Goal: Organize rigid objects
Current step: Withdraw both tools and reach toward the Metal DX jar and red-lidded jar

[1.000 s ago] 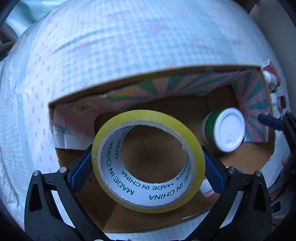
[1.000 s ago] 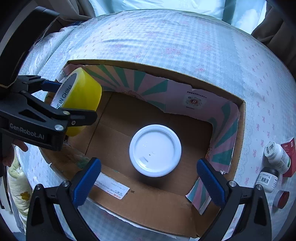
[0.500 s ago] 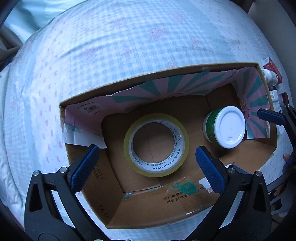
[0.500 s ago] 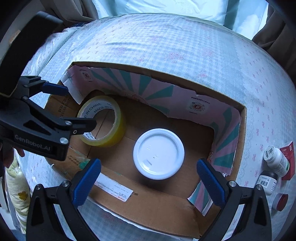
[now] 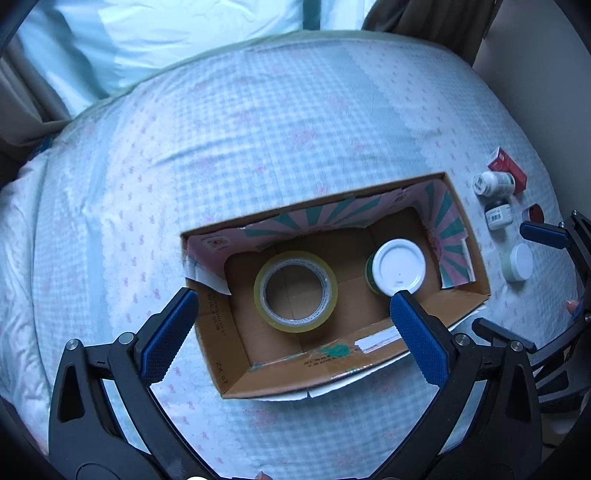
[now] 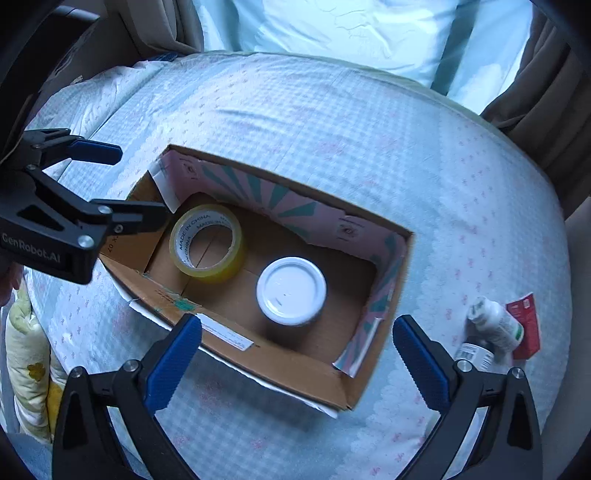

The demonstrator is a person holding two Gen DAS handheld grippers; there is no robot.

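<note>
An open cardboard box [image 5: 476, 266] [image 6: 280, 363] sits on the bed. Inside lie a yellow tape roll [image 5: 295, 291] [image 6: 207, 243] flat at the left and a green jar with a white lid [image 5: 397, 267] [image 6: 291, 290] at the right. My left gripper [image 5: 295, 332] is open and empty, raised above the box's near wall; it also shows in the right wrist view [image 6: 122, 188]. My right gripper [image 6: 295, 354] is open and empty above the box's near right side. Outside the box lie a white bottle [image 5: 495, 184] [image 6: 495, 325], a dark bottle [image 5: 498, 214] [image 6: 476, 354] and a red carton [image 5: 506, 166] [image 6: 524, 321].
A small red cap [image 5: 535, 212] and a pale green jar with a white lid [image 5: 519, 262] sit right of the box. The checked bedsheet [image 5: 258, 129] spreads beyond the box. Pillows [image 6: 351, 26] lie at the far side. A yellow-patterned cushion [image 6: 29, 362] is at the left edge.
My left gripper let go of the tape roll, which now lies flat in the box. Both grippers have pulled back and up from the box.
</note>
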